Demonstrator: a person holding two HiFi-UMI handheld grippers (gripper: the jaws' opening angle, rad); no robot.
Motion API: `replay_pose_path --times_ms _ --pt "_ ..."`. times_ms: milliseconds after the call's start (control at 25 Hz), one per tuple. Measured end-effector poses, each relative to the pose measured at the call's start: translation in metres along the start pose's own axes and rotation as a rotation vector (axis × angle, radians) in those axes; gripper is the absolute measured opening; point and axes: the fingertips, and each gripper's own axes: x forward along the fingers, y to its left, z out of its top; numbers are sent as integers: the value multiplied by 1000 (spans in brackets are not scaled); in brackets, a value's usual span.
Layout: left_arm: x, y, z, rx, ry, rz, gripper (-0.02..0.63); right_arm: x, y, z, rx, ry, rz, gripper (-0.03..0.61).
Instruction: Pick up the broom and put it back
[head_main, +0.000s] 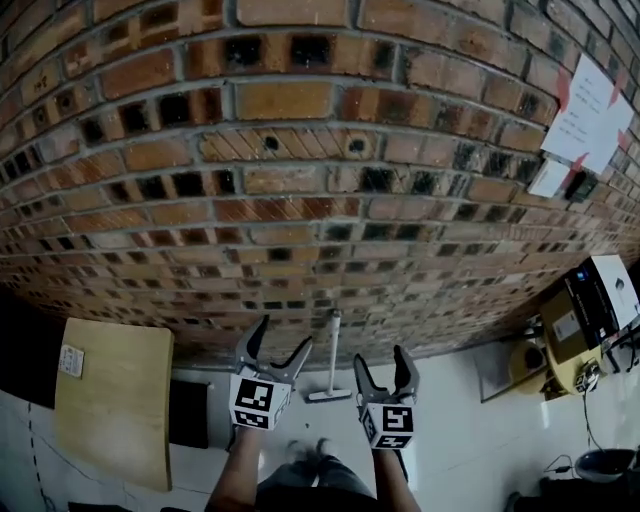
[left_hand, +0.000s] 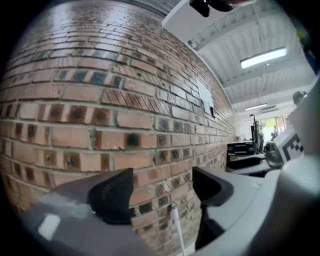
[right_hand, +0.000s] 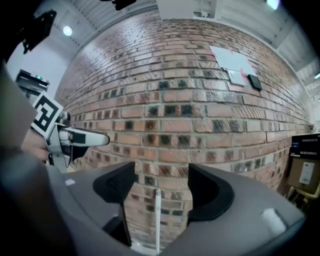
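A white-handled broom stands upright against the brick wall, its head on the pale floor. My left gripper is just left of the handle and my right gripper just right of it, both short of the wall and apart from the broom. In the left gripper view the jaws stand open and empty, with the handle low between them, far off. In the right gripper view the jaws are open too, and the handle shows in the gap, beyond them.
A wooden table top is at the left, with a dark object beside it. White papers hang on the wall at upper right. Boxes and equipment crowd the right side. Cables and a dark bowl-like thing lie at lower right.
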Motion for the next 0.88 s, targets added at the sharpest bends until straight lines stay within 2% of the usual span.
replay_pose_path --times_ms 160,280,400,480,640,880 --pt "30 -19 -53 2 81 -89 373 -1 -24 -79 -14 121 -12 336" --pt "41 -26 -91 6 149 -108 375 0 -28 -147 31 247 9 336" --pt "45 -26 -124 -12 215 -109 382 15 -18 -194 81 319 48 336" --pt "48 -25 -141 -21 242 -112 382 35 -9 -211 93 337 67 336" --pt "56 -23 -158 -39 254 -124 382 91 11 -221 95 321 104 334" --pt "50 -13 -164 -84 283 -93 377 171 23 -244 128 316 139 324"
